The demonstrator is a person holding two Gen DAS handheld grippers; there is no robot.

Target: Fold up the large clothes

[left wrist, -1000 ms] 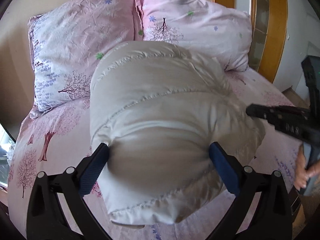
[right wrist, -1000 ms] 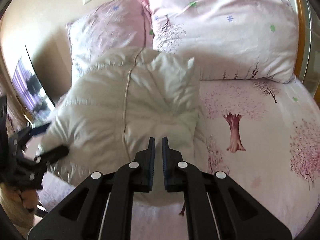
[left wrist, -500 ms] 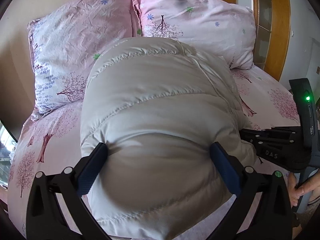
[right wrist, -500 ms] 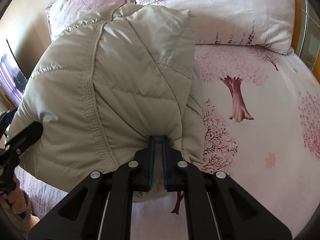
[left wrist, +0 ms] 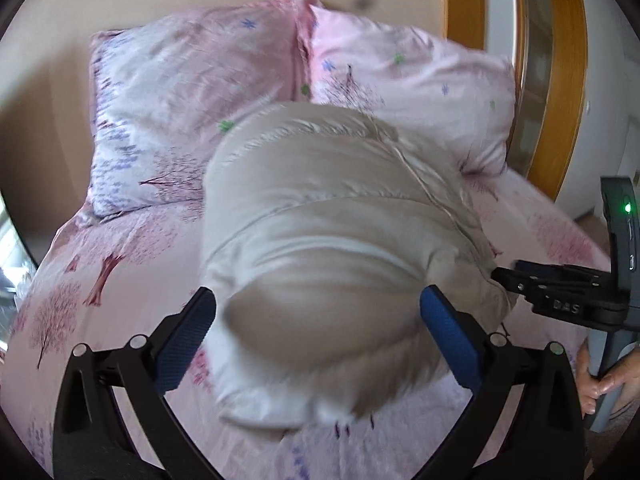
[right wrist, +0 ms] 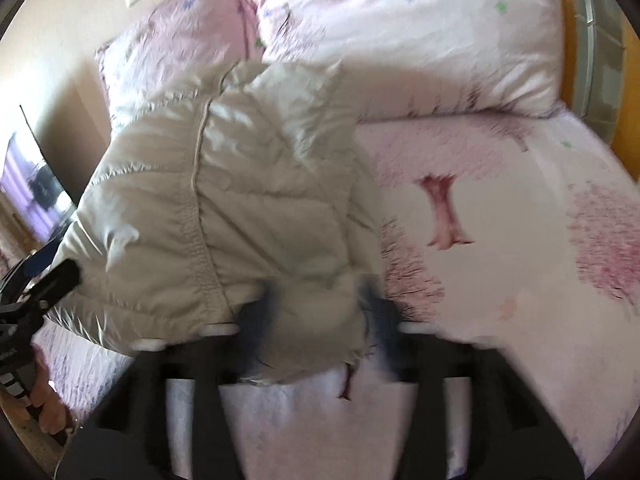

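From my remote seat, the puffy beige jacket [left wrist: 340, 248] lies bundled on the pink tree-print bed sheet [left wrist: 120, 264], its far end at 12 o'clock against two pillows [left wrist: 192, 92]. My left gripper [left wrist: 318, 312] stands with its blue pads spread wide around the near end of the bundle, the cloth bulging between them. My right gripper [right wrist: 320, 308], blurred, has its jaws opening, a corner of the jacket between them. At 3 o'clock in the left view, a hand [left wrist: 604, 376] grips the right tool's handle.

The jacket [left wrist: 328, 240] lies on the bed [left wrist: 120, 264], before two pillows [left wrist: 192, 96].
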